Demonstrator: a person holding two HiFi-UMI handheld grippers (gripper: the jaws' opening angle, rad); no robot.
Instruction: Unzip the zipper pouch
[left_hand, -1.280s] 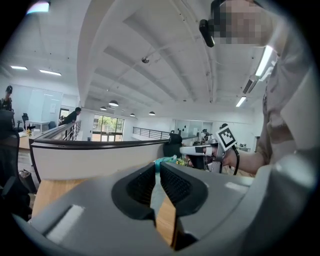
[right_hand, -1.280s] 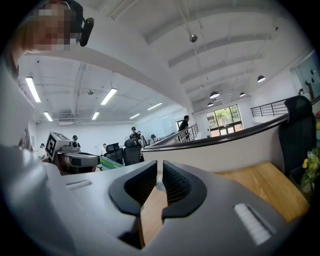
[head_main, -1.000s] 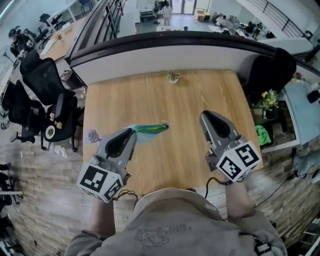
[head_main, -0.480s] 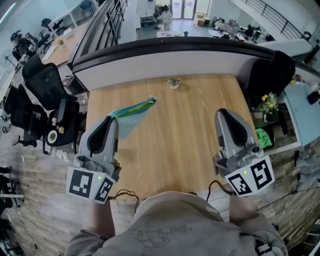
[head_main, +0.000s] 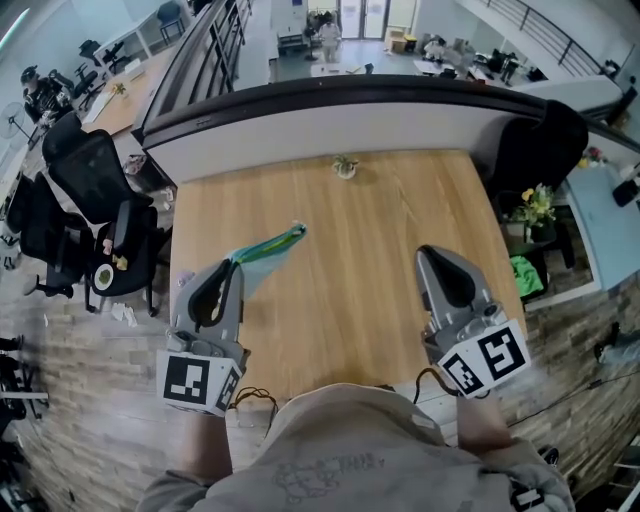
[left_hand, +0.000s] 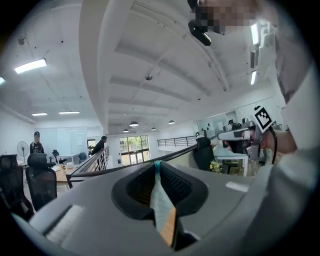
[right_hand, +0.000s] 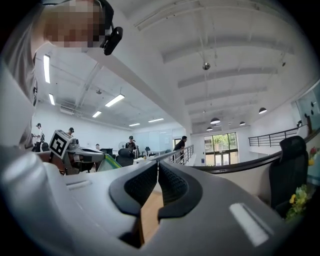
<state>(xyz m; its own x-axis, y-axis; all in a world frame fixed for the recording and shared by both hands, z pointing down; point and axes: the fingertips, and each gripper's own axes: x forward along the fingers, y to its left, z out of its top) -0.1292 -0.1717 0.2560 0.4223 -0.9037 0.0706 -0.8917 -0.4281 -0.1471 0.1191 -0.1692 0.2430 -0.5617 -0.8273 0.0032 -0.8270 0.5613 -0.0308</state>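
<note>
A teal pouch with a green-yellow zipper edge (head_main: 265, 250) hangs above the wooden table (head_main: 350, 210), left of its middle. My left gripper (head_main: 232, 266) is shut on one end of it, and the rest sticks out toward the far right. In the left gripper view a pale strip of the pouch (left_hand: 161, 202) is pinched between the jaws of that gripper (left_hand: 156, 166). My right gripper (head_main: 430, 254) hovers over the table's right side, shut with nothing in it. Seen from the right gripper view, its jaws (right_hand: 157, 167) meet, and the pouch (right_hand: 108, 162) shows far left.
A small potted plant (head_main: 345, 161) stands at the table's far edge, against a curved partition (head_main: 350, 110). Black office chairs (head_main: 95, 170) crowd the left side. Yellow flowers (head_main: 540, 200) and another chair stand off the right edge.
My left gripper lifted the pouch off the table and swung it left and farther away, then drew back a little. The right gripper drifted right and came back.
</note>
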